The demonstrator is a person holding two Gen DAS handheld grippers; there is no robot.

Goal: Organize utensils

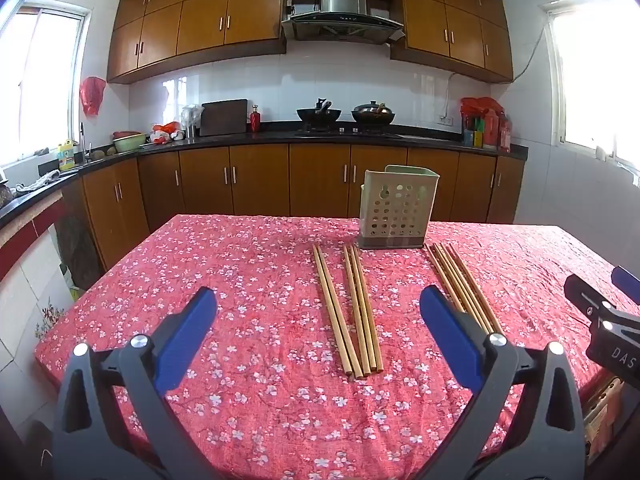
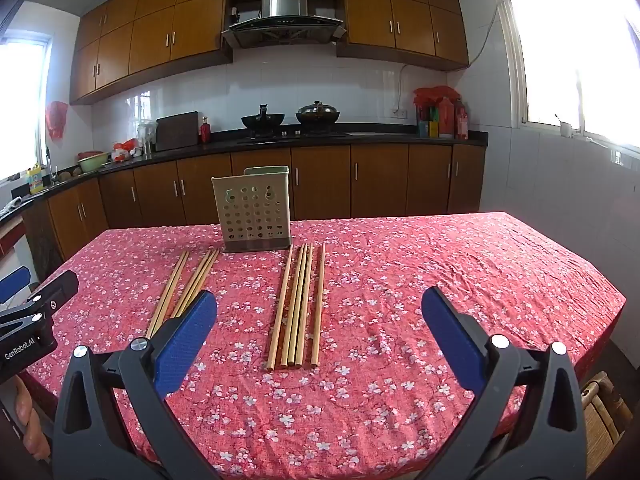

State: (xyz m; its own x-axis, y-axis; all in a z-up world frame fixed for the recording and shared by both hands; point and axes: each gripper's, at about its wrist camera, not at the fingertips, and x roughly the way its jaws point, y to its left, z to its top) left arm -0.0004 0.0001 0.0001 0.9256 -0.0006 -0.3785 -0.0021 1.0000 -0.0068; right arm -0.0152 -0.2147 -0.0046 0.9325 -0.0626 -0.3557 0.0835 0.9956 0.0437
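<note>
Two groups of wooden chopsticks lie on the red floral tablecloth. In the left wrist view, the left group (image 1: 354, 312) lies ahead between my fingers and the right group (image 1: 464, 286) is partly behind my right finger. In the right wrist view, the right group (image 2: 298, 304) lies ahead and the left group (image 2: 180, 290) is partly behind my left finger. A pale perforated utensil holder (image 1: 396, 213) (image 2: 254, 210) stands upright just beyond the chopsticks. My left gripper (image 1: 318, 308) is open and empty above the table. My right gripper (image 2: 320, 312) is open and empty too.
The table (image 1: 248, 264) fills the foreground, with its near and side edges in view. Kitchen cabinets and a black counter (image 1: 280, 138) with woks run along the far wall. A wooden stool (image 2: 600, 412) sits at the table's right corner.
</note>
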